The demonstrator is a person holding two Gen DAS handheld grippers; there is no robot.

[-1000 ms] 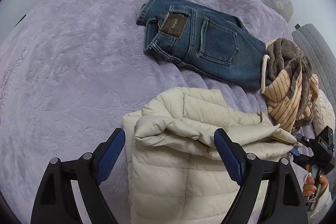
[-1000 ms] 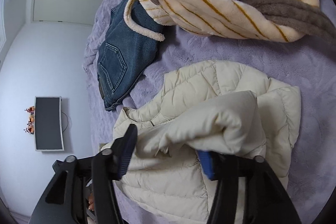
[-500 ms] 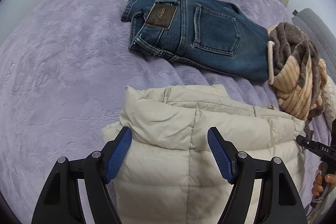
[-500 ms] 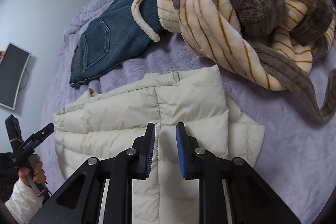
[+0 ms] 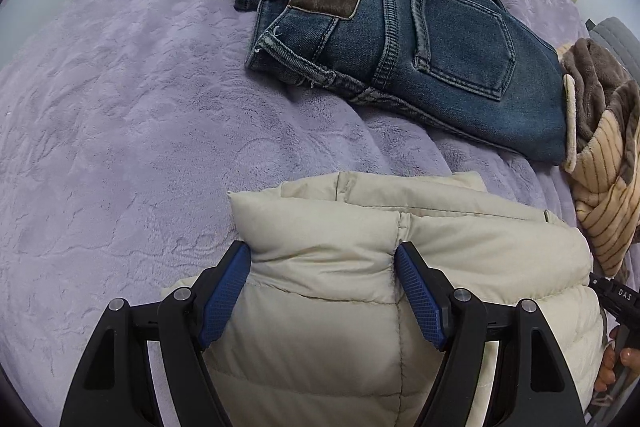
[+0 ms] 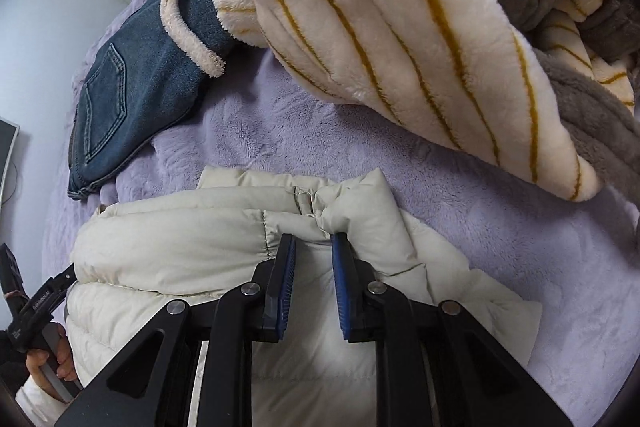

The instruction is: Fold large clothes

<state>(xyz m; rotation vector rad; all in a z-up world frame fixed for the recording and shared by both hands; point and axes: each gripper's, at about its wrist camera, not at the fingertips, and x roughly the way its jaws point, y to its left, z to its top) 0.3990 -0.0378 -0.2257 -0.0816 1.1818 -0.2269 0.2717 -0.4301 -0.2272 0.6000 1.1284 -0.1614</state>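
A cream puffer jacket (image 5: 360, 307) lies folded on the purple bedspread (image 5: 120, 107). My left gripper (image 5: 322, 259) is open, its blue pads astride the jacket's folded left corner and pressed against the padding. In the right wrist view the jacket (image 6: 180, 227) fills the lower middle. My right gripper (image 6: 314, 243) sits over the jacket's right end by the collar, its jaws a narrow gap apart with a pinch of fabric between the pads.
Folded blue jeans (image 5: 400, 47) lie beyond the jacket. A striped cream and brown fleece garment (image 6: 420, 47) is heaped to the right, overlapping the jeans' end (image 6: 140, 87). A grey cushion (image 5: 612, 39) is at the far right.
The jacket's raised fold has been laid down flat. The right gripper has narrowed from wide open to a small gap. Both grippers have moved lower and closer to the jacket.
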